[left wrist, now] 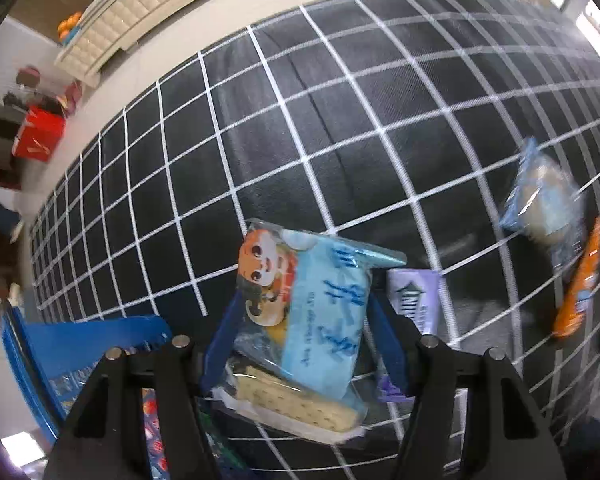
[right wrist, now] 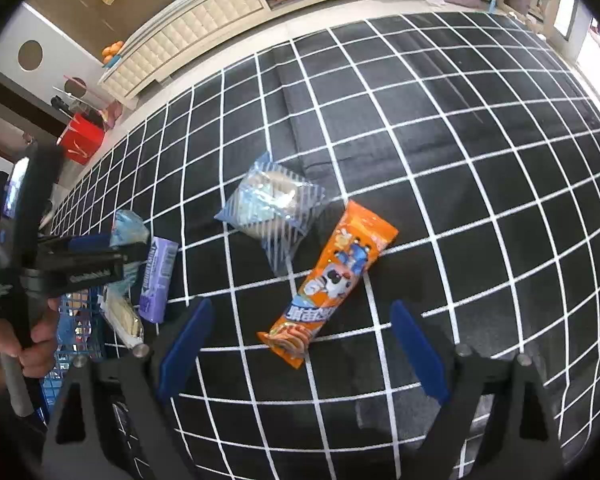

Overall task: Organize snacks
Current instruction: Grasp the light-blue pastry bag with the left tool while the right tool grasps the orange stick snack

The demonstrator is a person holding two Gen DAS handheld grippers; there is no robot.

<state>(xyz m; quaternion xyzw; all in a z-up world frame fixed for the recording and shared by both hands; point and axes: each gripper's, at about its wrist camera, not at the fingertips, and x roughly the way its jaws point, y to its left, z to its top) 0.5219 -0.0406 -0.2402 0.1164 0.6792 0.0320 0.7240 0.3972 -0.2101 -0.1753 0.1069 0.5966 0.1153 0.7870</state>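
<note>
My left gripper (left wrist: 304,328) is shut on a light-blue cracker pack (left wrist: 316,312) with a cartoon print, its blue fingers (left wrist: 220,340) pressing both sides. A blue basket (left wrist: 36,360) sits just to its left, and the right wrist view shows the pack (right wrist: 126,236) hanging by the basket (right wrist: 72,332). A purple pack (right wrist: 158,280) lies beside it on the cloth. My right gripper (right wrist: 302,344) is open and hovers over the near end of an orange snack bar (right wrist: 332,280), its pads clear of it. A blue-striped pastry pack (right wrist: 272,208) lies just beyond the bar.
A black cloth with a white grid (right wrist: 460,160) covers the work surface. A person's hand (right wrist: 32,344) holds the left gripper's handle. Beyond the cloth are a cream tufted cabinet (right wrist: 188,36) and a red box (right wrist: 80,140) on the floor.
</note>
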